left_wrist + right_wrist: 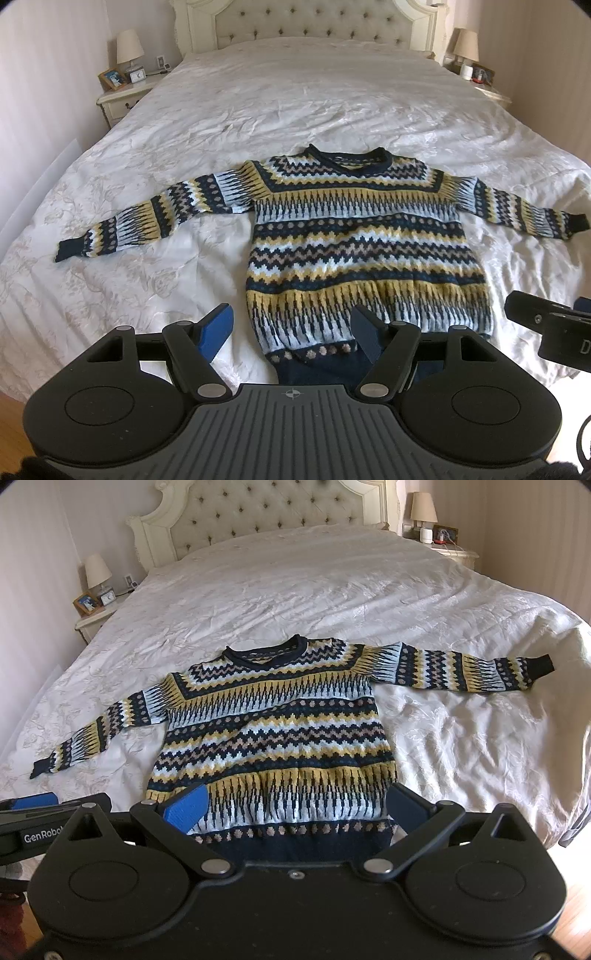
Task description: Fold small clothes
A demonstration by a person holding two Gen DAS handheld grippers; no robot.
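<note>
Sweater [354, 236] is lying flat and face up on the bed [295, 110], collar toward the headboard [314, 22], hem at the near edge, both sleeves spread out to the sides, so you are standing at the very start of the fold with nothing turned over yet. You are holding the left gripper [291, 332] above the hem's left corner with its jaws standing wide and nothing between them; one pad is showing over bare sheet, the other over the knit. You are holding the right gripper [299, 808] above the hem too, jaws equally wide and empty, framing the lower band. Neither tool appears to be touching the fabric. By my reading, you are lining up for a first grasp, and the next move is asking you to choose your fold: either reach out for a cuff [70, 251] and bring a sleeve across the chest, or drop onto the hem corners and carry them up toward the collar [347, 157]. The knit looks thick and soft, so you are likely needing a deep pinch through both layers, or the underside may be lagging behind.
</note>
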